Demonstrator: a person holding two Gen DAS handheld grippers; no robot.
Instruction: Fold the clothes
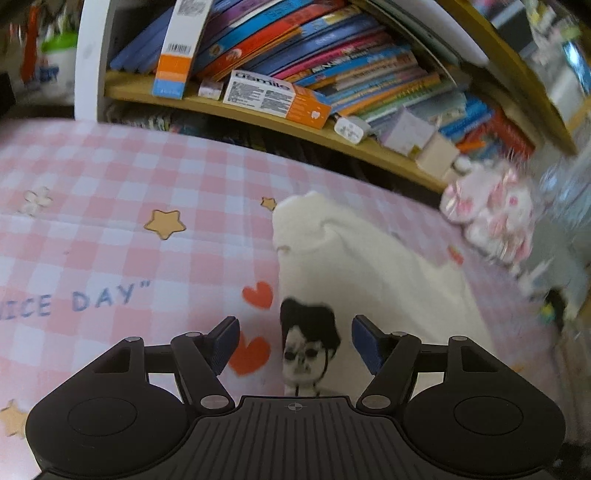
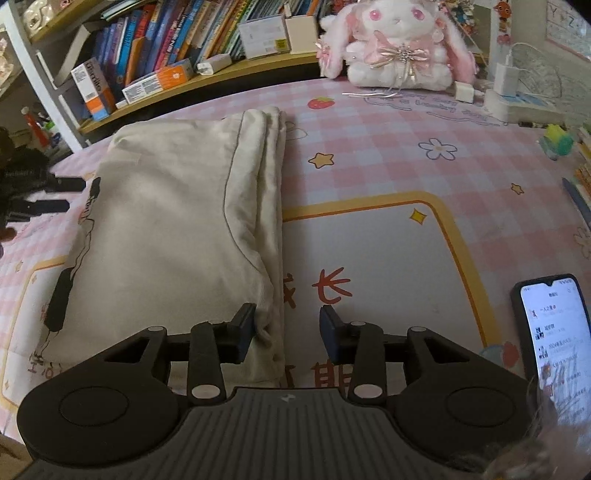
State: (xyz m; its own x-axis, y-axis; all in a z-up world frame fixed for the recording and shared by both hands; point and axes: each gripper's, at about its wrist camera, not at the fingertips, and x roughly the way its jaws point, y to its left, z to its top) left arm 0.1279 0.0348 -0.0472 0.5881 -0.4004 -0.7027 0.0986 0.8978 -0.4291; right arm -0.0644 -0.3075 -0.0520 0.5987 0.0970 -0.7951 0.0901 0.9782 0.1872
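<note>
Only your right view shows the phone (image 2: 557,332), shelf (image 2: 207,79) holding books (image 2: 166,33), both grippers' jaws apart, right gripper (image 2: 287,326) perhaps brushing the folded garment (image 2: 166,229), left gripper (image 1: 293,341) empty

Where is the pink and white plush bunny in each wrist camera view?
Left wrist: the plush bunny is blurred at the right edge, beside the cream garment.
Right wrist: the bunny sits top centre, beyond the garment.
Shared landmark: the orange and white box on the bookshelf.
</note>
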